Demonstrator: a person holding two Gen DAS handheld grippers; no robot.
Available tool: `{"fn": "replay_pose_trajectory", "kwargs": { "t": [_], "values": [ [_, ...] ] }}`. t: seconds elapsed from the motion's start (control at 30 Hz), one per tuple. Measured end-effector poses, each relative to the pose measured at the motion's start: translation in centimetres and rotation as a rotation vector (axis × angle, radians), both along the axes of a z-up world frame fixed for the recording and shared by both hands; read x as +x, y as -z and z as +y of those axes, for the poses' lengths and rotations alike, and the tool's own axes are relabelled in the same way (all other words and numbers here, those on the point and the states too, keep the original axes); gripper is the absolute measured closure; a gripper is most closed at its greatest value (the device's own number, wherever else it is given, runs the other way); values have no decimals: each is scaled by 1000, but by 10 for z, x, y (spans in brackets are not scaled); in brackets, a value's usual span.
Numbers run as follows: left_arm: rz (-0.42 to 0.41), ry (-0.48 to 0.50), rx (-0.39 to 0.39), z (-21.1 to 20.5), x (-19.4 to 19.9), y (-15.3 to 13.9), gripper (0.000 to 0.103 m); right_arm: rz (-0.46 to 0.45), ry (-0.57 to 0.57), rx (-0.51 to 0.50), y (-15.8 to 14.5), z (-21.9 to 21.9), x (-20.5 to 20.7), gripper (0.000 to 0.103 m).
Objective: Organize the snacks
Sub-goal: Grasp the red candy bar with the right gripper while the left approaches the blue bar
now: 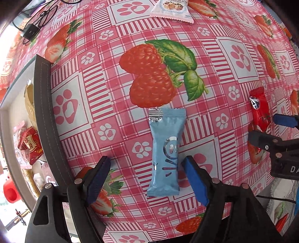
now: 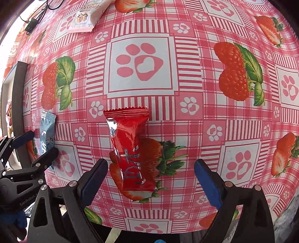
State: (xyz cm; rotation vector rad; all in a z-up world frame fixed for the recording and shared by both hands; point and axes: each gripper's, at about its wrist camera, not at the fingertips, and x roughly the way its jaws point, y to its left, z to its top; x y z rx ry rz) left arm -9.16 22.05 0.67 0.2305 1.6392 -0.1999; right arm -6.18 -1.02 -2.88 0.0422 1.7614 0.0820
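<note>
left gripper [image 1: 147, 180] jaws wide, blue packet [image 1: 165, 153] lying loose between pads | right gripper [image 2: 151, 179] jaws wide, red packet [image 2: 130, 151] flat between, untouched | white snack bag [image 1: 172, 8] far ahead, top cropped | box [image 1: 44, 112] left, contents part hidden

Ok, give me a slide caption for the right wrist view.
Open right gripper poised over a red snack packet lying on the strawberry-print tablecloth.
</note>
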Motion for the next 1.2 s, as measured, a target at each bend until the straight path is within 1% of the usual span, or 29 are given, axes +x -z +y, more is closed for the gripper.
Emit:
{"fn": "replay_pose_trajectory", "kwargs": {
  "t": [0.03, 0.07, 0.1, 0.17, 0.3, 0.37, 0.43, 0.47, 0.5, 0.63, 0.7, 0.73, 0.77, 0.8, 0.9, 0.93, 1.03, 1.2],
  "values": [
    [-1, -5, -3, 0, -1, 1, 13, 2, -9, -9, 6, 0, 0, 8],
    [12, -8, 0, -2, -3, 8, 4, -4, -23, -22, 8, 2, 1, 5],
    [38, -11, 6, -1, -4, 14, 0, -6, -37, -30, 10, 3, 1, 3],
    [26, -25, -9, 9, -10, 20, 0, -6, -53, -45, 13, 7, -2, 1],
    [21, -25, -11, 7, -10, 22, 0, -14, -96, -72, 25, 28, 0, 0],
    [7, -27, -14, 8, -12, 21, 0, -21, -108, -71, 26, 31, -3, 0],
    [-3, -26, -17, 9, -15, 24, 0, -30, -111, -71, 28, 31, -2, 0],
    [-4, -26, -17, 5, -15, 19, 0, -37, -110, -71, 27, 31, -1, 0],
    [-2, -25, -17, 9, -14, 14, 0, -45, -111, -70, 25, 30, -2, 0],
    [11, -25, -14, 8, -12, 14, 0, -71, -109, -69, 22, 31, -7, 0],
    [13, -24, -14, 8, -11, 14, 0, -71, -109, -69, 22, 30, -7, 0],
    [13, -23, -14, 8, -11, 15, 0, -70, -109, -69, 27, 31, -4, 0],
    [13, -24, -14, 8, -10, 15, 0, -69, -107, -69, 17, 20, -12, 0],
    [13, -24, -14, 8, -11, 15, 0, -69, -107, -70, 15, 24, -14, 0],
    [13, -26, -14, 8, -11, 16, 0, -72, -107, -70, 21, 24, -12, 0],
    [13, -26, -14, 8, -11, 17, 0, -72, -108, -70, 14, 27, -11, 0],
    [13, -27, -14, 8, -11, 18, 0, -70, -108, -70, 20, 29, -7, 0],
    [12, -27, -14, 8, -11, 19, 0, -69, -110, -70, 20, 31, -6, 0]
  ]
}}
